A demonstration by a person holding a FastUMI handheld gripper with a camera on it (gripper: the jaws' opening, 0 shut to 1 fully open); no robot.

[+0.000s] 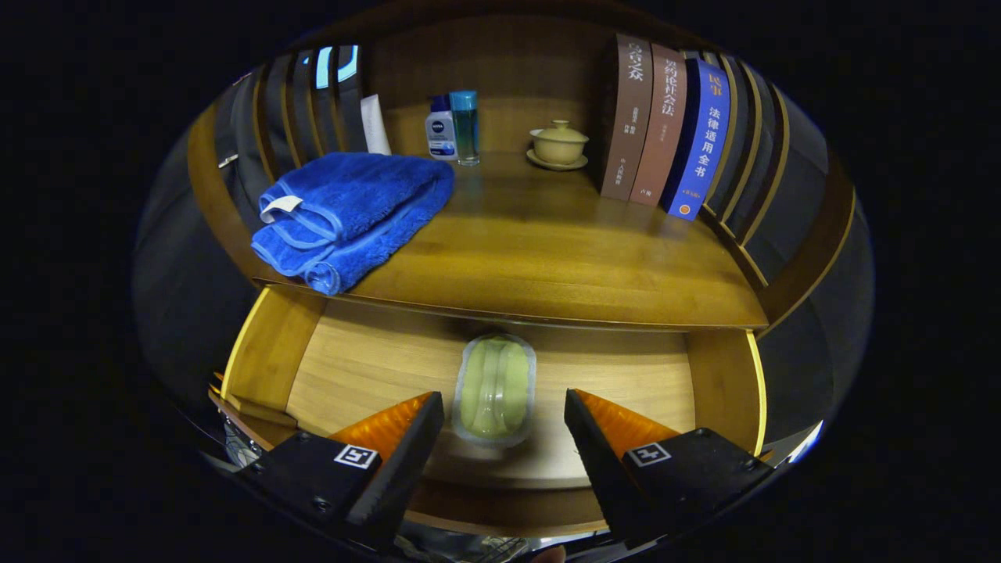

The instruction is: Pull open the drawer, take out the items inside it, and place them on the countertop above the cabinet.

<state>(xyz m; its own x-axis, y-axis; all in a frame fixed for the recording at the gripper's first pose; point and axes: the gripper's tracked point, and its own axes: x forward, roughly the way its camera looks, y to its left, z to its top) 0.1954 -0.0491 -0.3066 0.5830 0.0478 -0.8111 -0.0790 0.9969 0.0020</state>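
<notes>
Hand-held gripper (500, 422) agape over soap box (494, 389); towel (352, 215), books (665, 129) on countertop (547, 250).

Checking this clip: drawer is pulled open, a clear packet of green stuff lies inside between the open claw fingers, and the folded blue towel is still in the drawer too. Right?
Not quite. The gripper view shows the blue towel folded on the countertop, not in the drawer. The rest holds: the drawer is open, and the clear packet lies in it between the fingers of the open claw.

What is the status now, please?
Tongs open, either side of the green packet, not touching. Drawer pulled open, packet lying inside. Countertop above has free space. Nothing in the way.
</notes>
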